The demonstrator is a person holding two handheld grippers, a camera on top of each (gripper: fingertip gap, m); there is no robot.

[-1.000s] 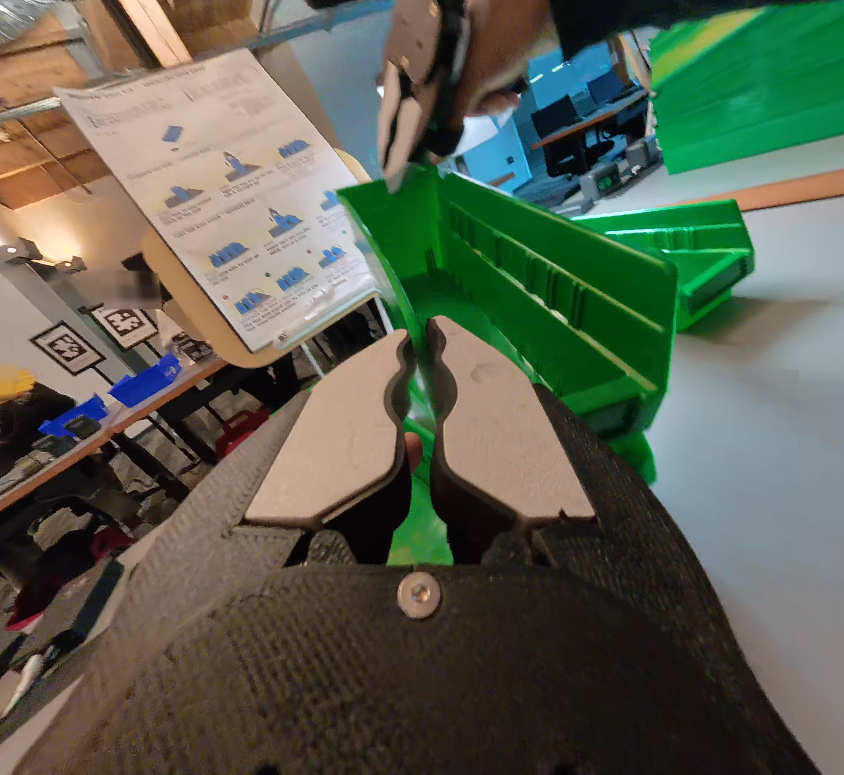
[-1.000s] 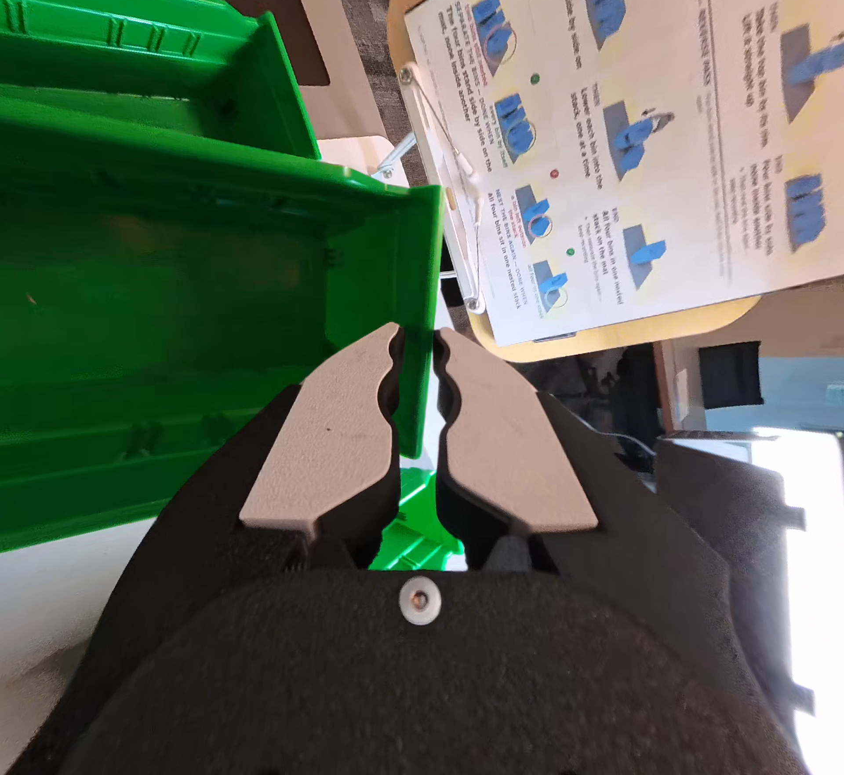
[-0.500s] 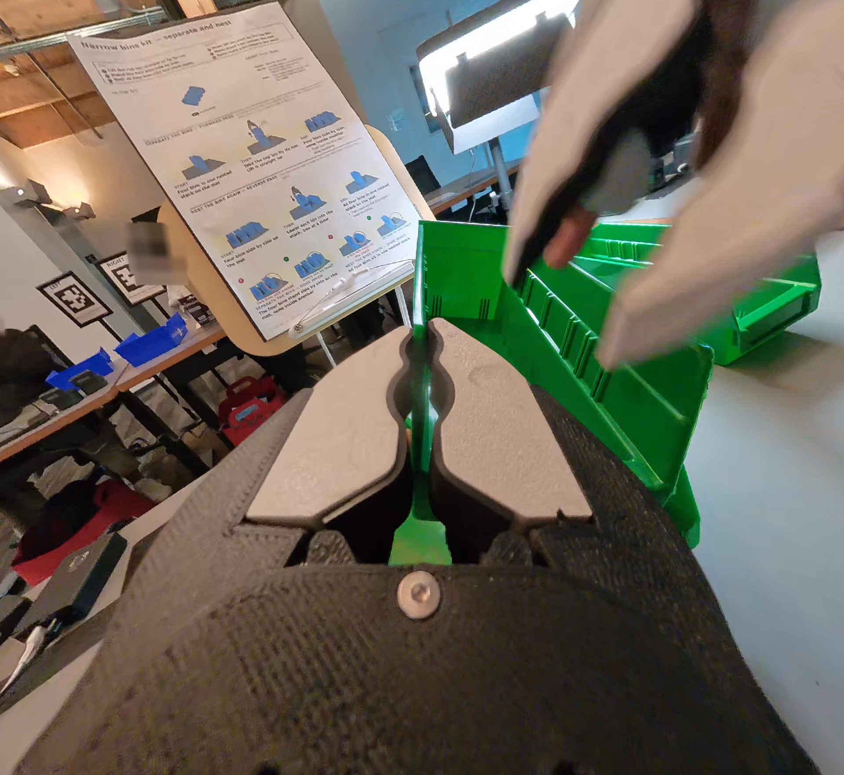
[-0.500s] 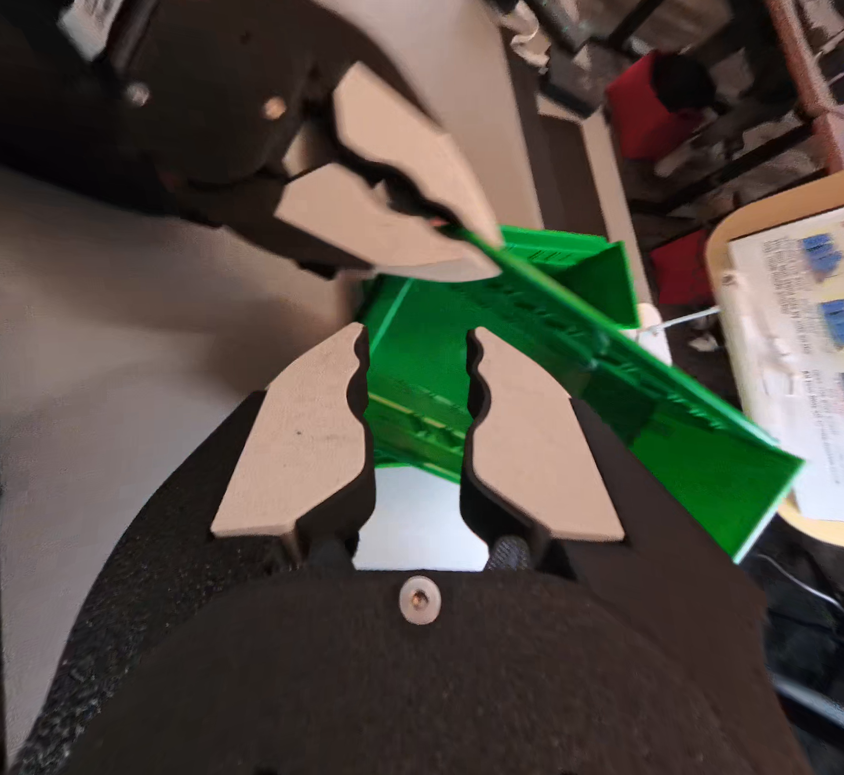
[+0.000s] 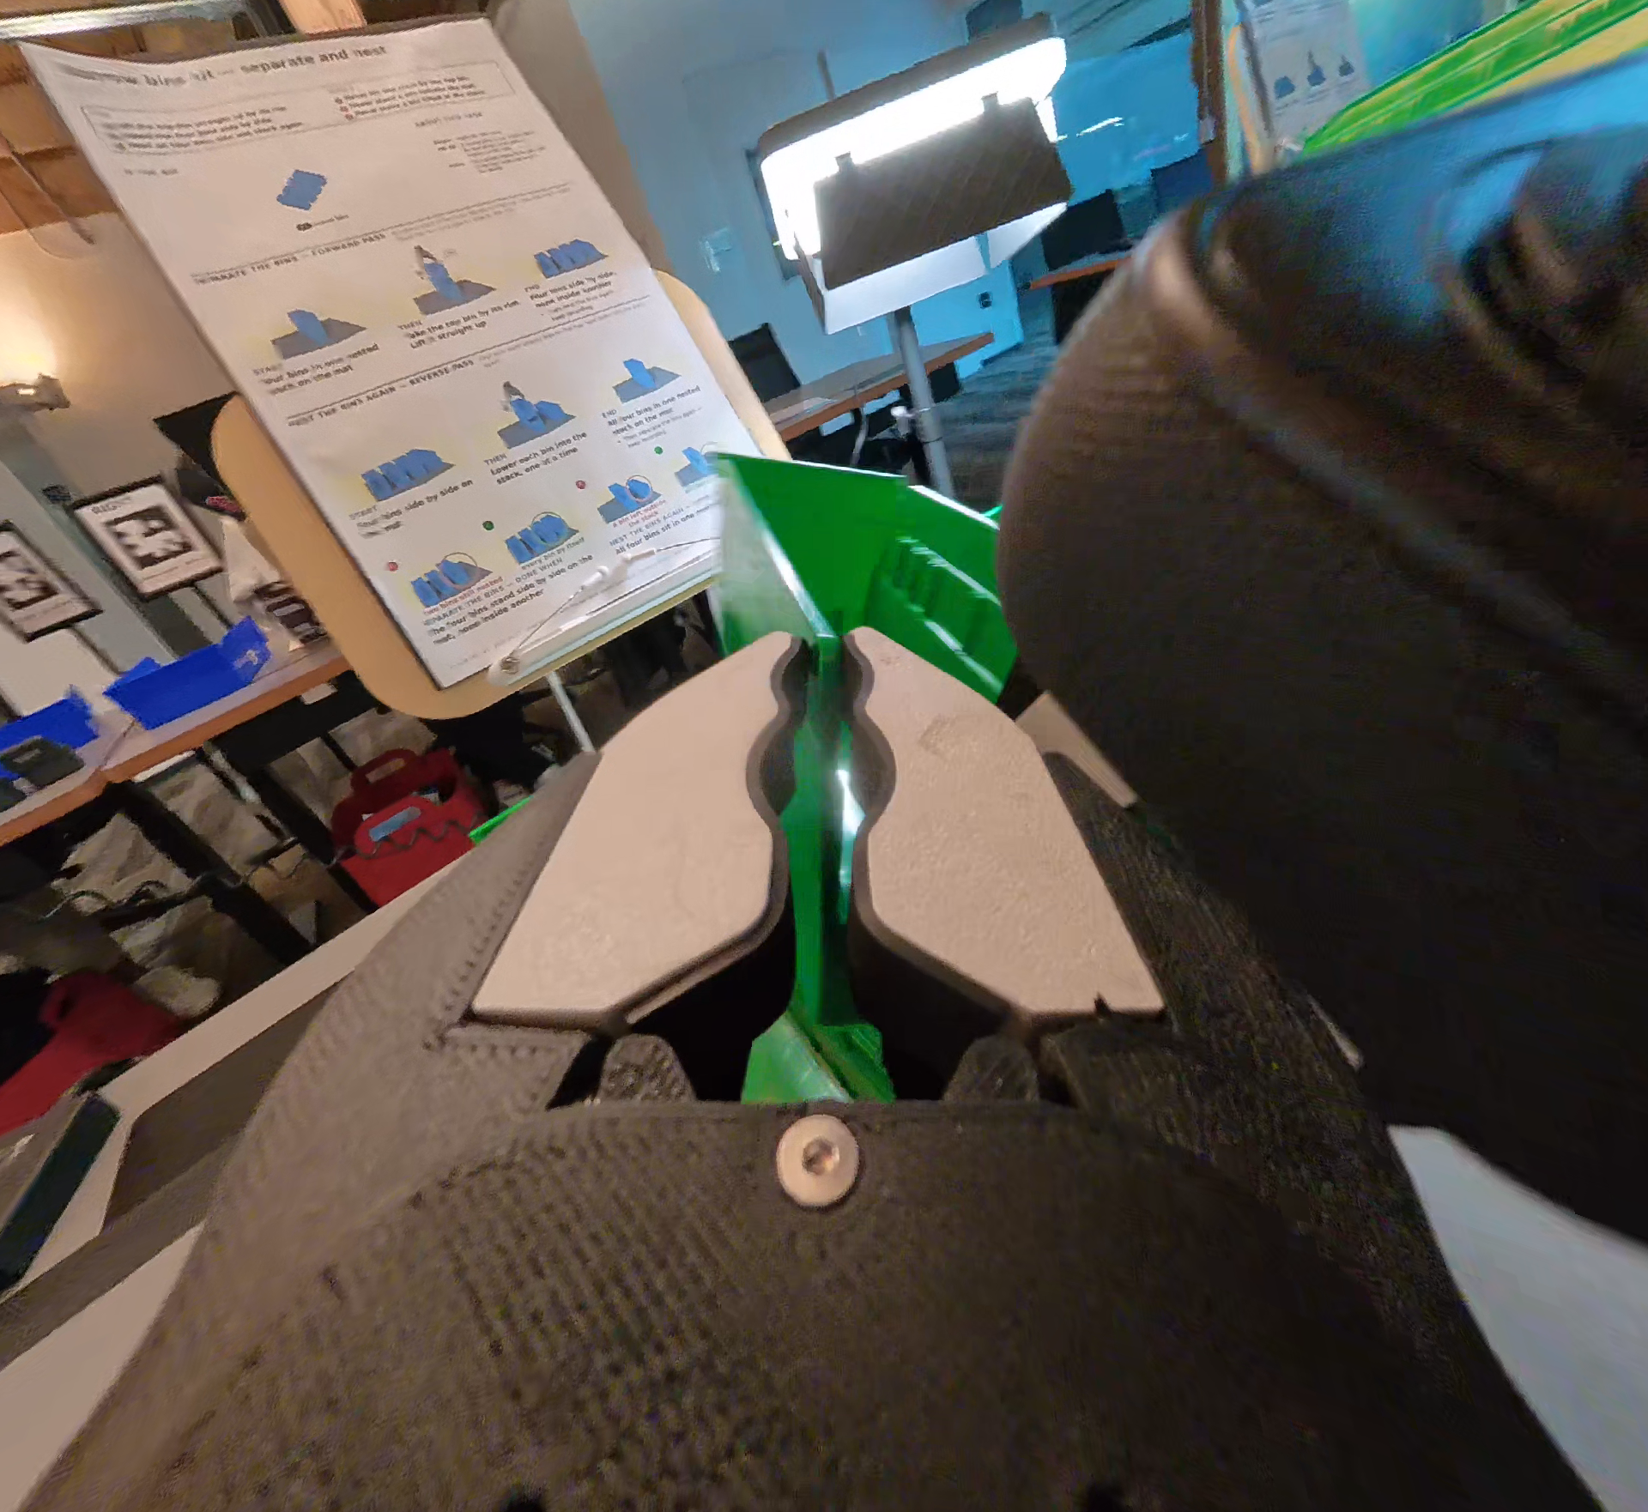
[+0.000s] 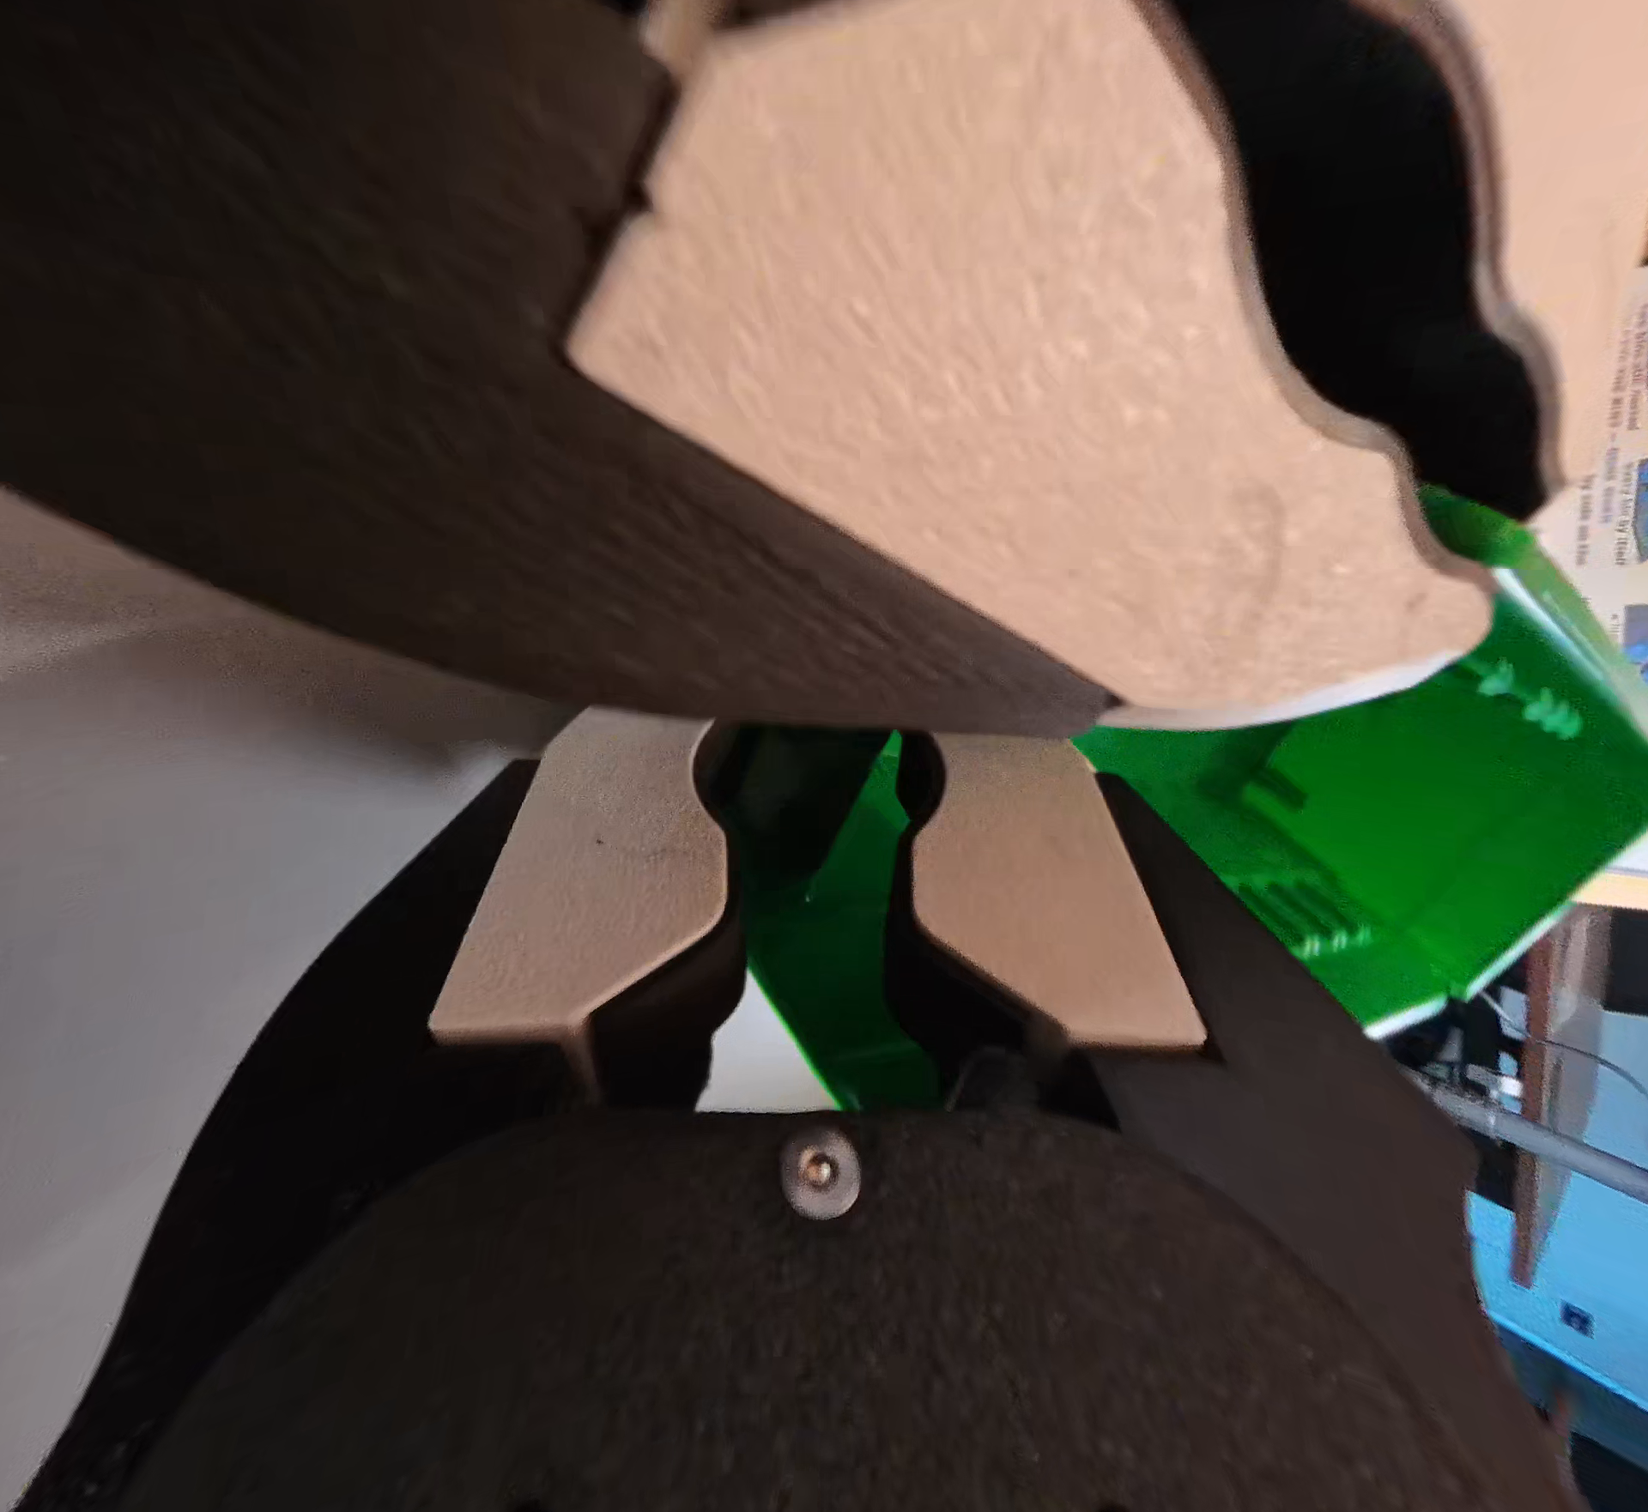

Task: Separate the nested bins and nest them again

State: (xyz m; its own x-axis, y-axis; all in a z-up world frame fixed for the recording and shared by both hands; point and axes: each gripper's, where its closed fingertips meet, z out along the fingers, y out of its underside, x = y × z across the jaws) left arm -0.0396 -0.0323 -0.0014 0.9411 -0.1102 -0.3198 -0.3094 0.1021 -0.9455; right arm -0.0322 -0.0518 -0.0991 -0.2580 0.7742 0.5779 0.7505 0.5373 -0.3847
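- We are clamping the left gripper (image 5: 825,653) on the thin wall of the green bin (image 5: 847,542), held tilted in the air.
- We are bringing the right gripper (image 6: 816,765), fingers parted around another edge; it should close squarely before the left lets go.

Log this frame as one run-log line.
left hand-held gripper: shut on green bin wall | right hand-held gripper: open, straddling bin wall | bin: lifted, tilted
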